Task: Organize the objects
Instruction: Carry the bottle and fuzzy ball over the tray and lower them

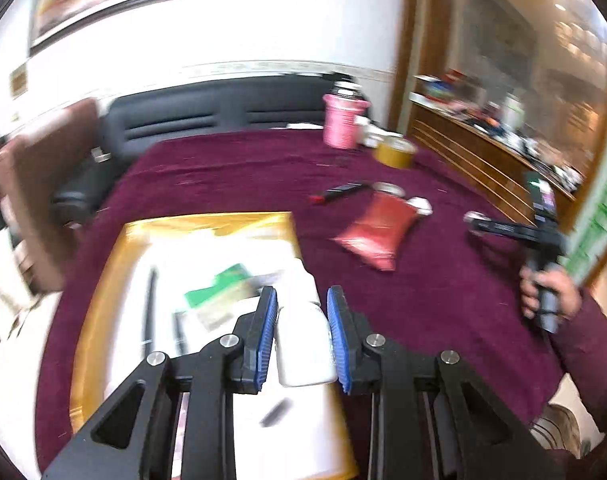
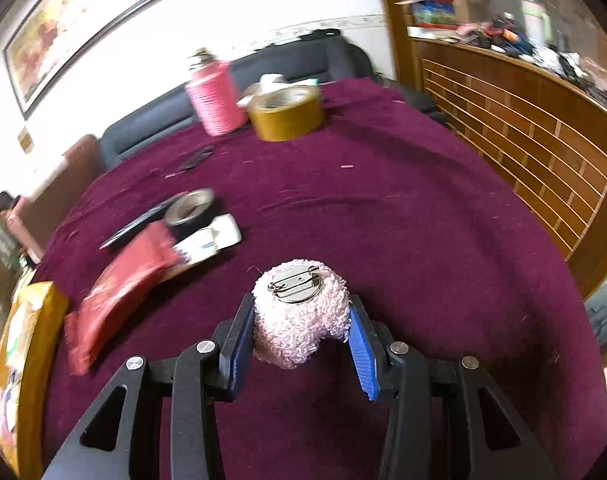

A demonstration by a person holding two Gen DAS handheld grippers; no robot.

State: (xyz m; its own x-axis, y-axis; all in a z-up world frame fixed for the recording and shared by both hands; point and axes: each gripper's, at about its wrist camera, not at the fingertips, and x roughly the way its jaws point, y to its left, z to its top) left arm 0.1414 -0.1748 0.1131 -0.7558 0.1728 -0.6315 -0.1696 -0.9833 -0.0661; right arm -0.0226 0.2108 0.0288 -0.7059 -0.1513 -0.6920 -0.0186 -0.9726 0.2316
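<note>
My left gripper (image 1: 302,300) is shut on a white plastic bottle (image 1: 301,332) and holds it over a yellow-rimmed tray (image 1: 99,280) that holds papers, a green card and pens. My right gripper (image 2: 299,304) is shut on a fluffy pink brooch (image 2: 299,316), its metal pin back facing up, above the maroon tablecloth (image 2: 423,240). The right gripper also shows in the left wrist view (image 1: 515,232), held in a hand at the right. The tray's edge shows in the right wrist view (image 2: 27,320) at the far left.
A red pouch (image 2: 119,292), a small tape roll (image 2: 189,206), a white packet (image 2: 211,238) and a dark flat object lie mid-table. A pink thread spool (image 2: 215,96) and a yellow tape roll (image 2: 287,112) stand at the back. A wooden cabinet (image 2: 523,140) is to the right.
</note>
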